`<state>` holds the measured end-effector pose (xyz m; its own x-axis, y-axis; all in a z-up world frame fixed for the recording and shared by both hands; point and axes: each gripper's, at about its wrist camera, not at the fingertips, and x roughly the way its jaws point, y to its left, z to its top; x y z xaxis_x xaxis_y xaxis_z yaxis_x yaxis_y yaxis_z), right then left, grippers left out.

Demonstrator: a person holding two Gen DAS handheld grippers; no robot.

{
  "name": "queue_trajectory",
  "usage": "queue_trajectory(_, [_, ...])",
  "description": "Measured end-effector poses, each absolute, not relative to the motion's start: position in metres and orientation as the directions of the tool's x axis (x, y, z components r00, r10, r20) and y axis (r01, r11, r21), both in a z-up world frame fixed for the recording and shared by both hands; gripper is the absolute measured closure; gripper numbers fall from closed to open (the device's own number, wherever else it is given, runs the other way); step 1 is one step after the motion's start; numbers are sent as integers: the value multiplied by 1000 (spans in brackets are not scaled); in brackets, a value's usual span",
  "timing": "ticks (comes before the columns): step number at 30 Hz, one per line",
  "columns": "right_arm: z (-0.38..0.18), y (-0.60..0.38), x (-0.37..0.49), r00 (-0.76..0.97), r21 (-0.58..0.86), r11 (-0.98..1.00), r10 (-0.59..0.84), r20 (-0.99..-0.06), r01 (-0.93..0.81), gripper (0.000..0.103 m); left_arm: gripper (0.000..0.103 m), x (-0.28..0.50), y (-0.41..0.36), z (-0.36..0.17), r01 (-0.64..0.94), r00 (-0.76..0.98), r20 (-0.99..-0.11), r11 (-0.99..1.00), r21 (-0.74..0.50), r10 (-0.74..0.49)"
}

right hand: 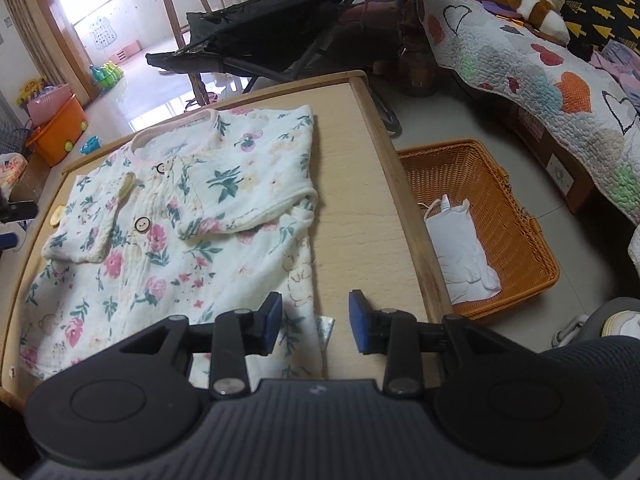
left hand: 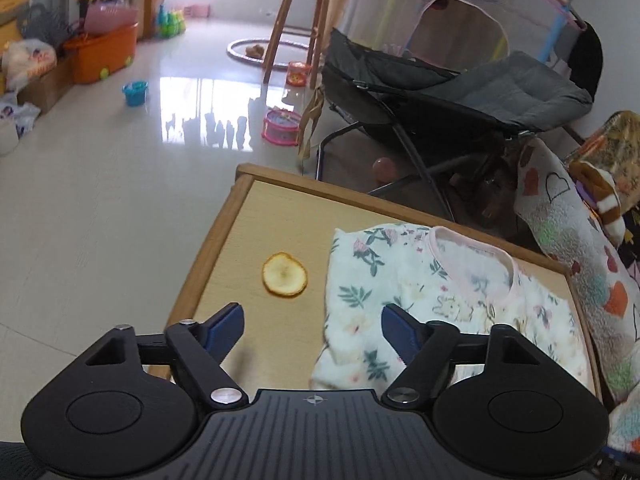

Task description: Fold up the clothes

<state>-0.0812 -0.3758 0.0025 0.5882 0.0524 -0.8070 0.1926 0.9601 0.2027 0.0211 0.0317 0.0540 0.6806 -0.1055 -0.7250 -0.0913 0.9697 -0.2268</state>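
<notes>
One floral garment [right hand: 168, 216], one table [right hand: 380, 168], two tools apart-jawed.

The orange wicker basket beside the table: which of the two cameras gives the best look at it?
The right wrist view. There the orange wicker basket sits in full on the floor beside the table, with a folded white garment inside. The left wrist view does not show the basket at all.

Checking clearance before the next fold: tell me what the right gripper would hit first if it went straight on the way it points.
Most likely the bare wooden table, right beside the floral garment. The right gripper stands open with nothing between its pads, angled down; the garment's edge lies under its left pad, so depth leaves some doubt.
</notes>
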Motion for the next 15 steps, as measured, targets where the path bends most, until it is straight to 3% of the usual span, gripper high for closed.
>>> queue_trajectory(2, [2,-377,-81,590,210,958,57,-806,195,66,46,30,27,44,-100,662,-741,966,-238,-113])
queue_trajectory(15, [2,-377,-80,597,220,958,69,-799,184,63,52,59,9,6,-110,624,-770,961,-253,-131])
